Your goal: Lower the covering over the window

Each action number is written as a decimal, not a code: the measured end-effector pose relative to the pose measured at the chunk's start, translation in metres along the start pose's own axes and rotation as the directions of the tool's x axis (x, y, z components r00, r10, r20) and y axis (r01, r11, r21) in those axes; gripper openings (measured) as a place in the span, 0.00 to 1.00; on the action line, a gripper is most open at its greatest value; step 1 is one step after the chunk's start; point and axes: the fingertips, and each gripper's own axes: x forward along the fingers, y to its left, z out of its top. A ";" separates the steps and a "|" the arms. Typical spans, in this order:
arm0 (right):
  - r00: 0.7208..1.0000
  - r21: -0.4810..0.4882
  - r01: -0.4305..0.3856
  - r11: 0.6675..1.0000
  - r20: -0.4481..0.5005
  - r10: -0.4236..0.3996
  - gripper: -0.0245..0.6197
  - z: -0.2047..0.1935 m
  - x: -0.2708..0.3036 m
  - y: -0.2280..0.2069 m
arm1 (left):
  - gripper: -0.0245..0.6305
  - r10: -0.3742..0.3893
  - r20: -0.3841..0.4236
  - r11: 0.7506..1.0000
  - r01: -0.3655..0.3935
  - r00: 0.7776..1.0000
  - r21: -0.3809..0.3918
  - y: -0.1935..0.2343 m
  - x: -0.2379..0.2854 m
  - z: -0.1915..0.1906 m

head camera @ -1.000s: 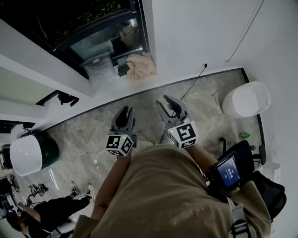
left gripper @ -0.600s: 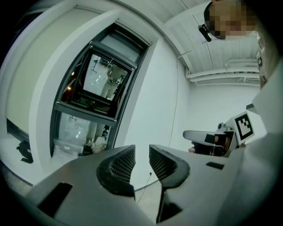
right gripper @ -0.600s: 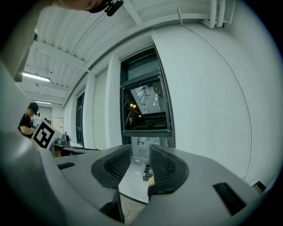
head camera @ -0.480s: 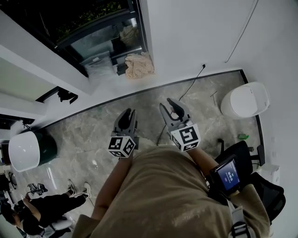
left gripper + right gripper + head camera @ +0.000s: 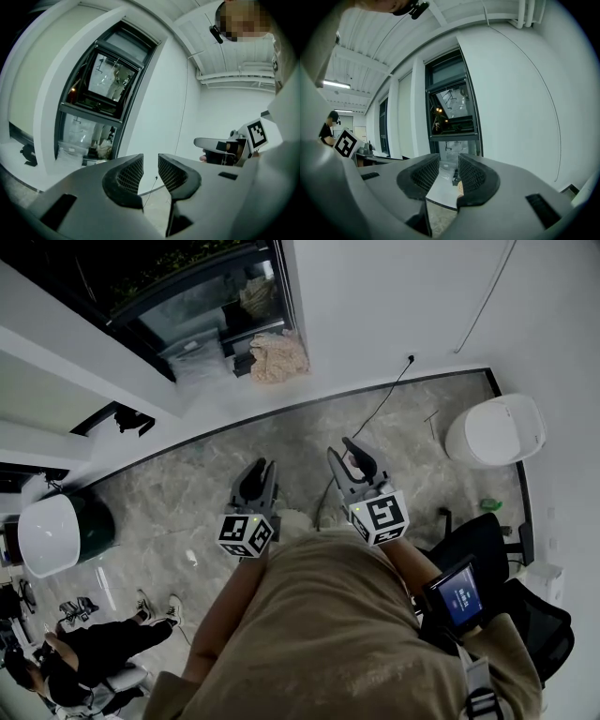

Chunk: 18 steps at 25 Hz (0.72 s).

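Observation:
The window has a dark frame and stands at the far left of the white wall; I see no covering drawn over its glass. A thin cord hangs down the wall to the right of it, and shows as a fine line in the left gripper view. My left gripper and right gripper are held side by side at chest height, pointing toward the wall. Both stand open, left and right, with a narrow gap and nothing between the pads. Neither touches the cord or the window.
A beige cloth and a plastic bag lie on the sill. A black cable runs from a wall socket across the marble floor. White round tubs stand right and left. A black chair is near my right arm. A person sits lower left.
Both grippers have drifted slightly right and a touch lower in the head view. Their jaws keep the same gap. The seated person's legs shifted a little.

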 end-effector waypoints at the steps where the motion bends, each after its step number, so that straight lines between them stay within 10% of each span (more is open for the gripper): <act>1: 1.000 0.006 -0.004 1.000 -0.004 0.004 0.24 -0.003 -0.001 0.001 | 0.20 0.004 -0.005 1.000 -0.004 1.000 0.001 -0.001 -0.003 -0.002; 18: 0.988 0.013 -0.148 0.989 -0.038 0.149 0.23 -0.021 0.031 0.064 | 0.20 0.134 -0.019 0.990 -0.134 0.991 -0.034 0.038 -0.071 -0.023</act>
